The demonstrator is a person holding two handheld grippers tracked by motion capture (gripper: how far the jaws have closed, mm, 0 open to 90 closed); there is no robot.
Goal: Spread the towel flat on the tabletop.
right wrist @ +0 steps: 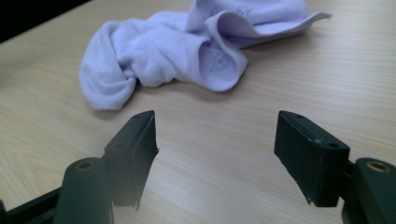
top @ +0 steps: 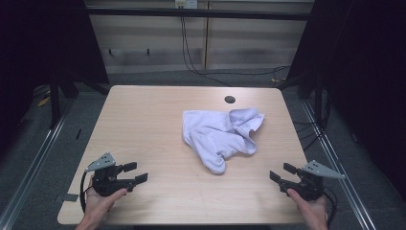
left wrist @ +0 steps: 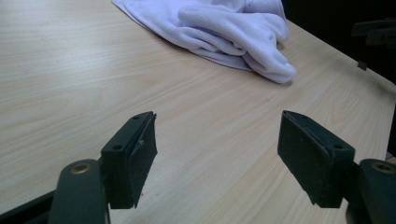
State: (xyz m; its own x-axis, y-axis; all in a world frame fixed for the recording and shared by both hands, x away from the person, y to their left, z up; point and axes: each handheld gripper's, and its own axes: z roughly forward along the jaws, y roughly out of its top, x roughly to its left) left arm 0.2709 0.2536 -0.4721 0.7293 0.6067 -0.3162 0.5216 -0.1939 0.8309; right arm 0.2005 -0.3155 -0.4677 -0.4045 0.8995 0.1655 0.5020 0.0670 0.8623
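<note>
A pale wood-grain table [top: 143, 120] is bounded by dark curtains. A crumpled white cloth [top: 218, 134] is laid centrally. The left gripper [top: 135, 173] and right gripper [top: 281, 172] are held spread, empty.

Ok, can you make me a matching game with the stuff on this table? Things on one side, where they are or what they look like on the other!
Things:
1. white cloth
2. left gripper
3. right gripper
4. round hole

Descriptions:
A. dark spot at the table's far edge
B. open, near the table's front left corner
C. crumpled, mid-table
D. open, near the table's front right corner

Pairs: 1-C, 2-B, 3-D, 4-A
</note>
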